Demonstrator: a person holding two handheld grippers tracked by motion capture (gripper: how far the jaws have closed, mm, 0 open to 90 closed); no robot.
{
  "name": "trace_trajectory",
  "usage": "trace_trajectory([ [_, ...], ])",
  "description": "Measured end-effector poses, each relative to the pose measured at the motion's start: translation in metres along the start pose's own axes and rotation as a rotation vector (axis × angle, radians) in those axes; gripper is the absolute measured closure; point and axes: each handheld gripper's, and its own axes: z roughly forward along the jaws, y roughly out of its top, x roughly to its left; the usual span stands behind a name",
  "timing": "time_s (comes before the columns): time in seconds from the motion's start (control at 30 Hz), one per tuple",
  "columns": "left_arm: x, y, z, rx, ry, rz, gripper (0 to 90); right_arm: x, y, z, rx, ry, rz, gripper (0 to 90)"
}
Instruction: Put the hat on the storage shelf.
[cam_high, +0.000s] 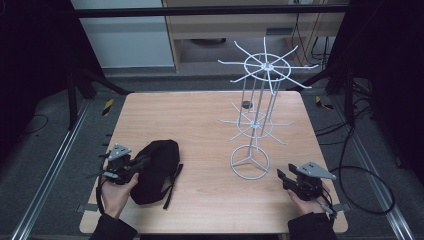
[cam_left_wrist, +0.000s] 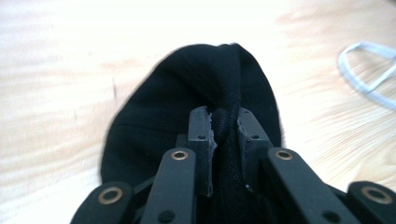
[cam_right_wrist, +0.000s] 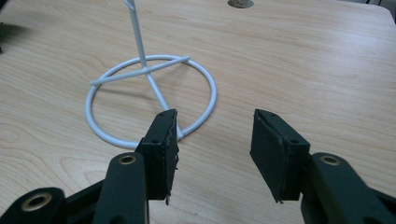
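In left tool (cam_left_wrist: 225, 122), unmarked black cap (cam_left_wrist: 187, 93)

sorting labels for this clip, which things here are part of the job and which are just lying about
In the job:
- black fabric cap, a fold pinched in the left gripper
- white wire rack with radiating hooks, likely where it hangs
- right gripper, open by the rack's ring base

Lying about:
- small dark round object behind the rack
- wooden table

Black cap (cam_high: 156, 170), white wire rack (cam_high: 256, 120)
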Motion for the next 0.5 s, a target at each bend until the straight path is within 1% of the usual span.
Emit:
trace_trajectory([
  [0.03, -0.001, 0.002, -0.005, -0.029, -0.018, 0.010, 78.9, -0.001, 0.000, 0.000, -0.001, -0.001, -0.002, 50.7],
  [0.23, -0.013, 0.011, -0.026, -0.144, -0.069, 0.046, 78.9, -0.002, 0.000, 0.000, -0.001, -0.006, 0.010, 49.9],
  [0.33, -0.019, 0.018, -0.039, -0.208, -0.106, 0.053, 78.9, -0.003, -0.001, 0.000, 0.000, -0.007, 0.009, 49.5],
  [0.37, -0.022, 0.020, -0.045, -0.236, -0.119, 0.057, 79.0, -0.003, -0.001, 0.000, -0.002, -0.010, 0.004, 49.3],
  [0.4, -0.022, 0.020, -0.045, -0.236, -0.119, 0.057, 78.9, -0.003, -0.001, 0.000, -0.002, -0.011, 0.003, 49.2],
  [0.47, -0.027, 0.025, -0.057, -0.295, -0.146, 0.062, 79.0, -0.003, -0.001, 0.000, -0.002, -0.013, 0.003, 48.9],
  [0.5, -0.029, 0.027, -0.061, -0.316, -0.151, 0.067, 79.0, -0.003, -0.001, 0.000, -0.002, -0.013, 0.003, 48.9],
])
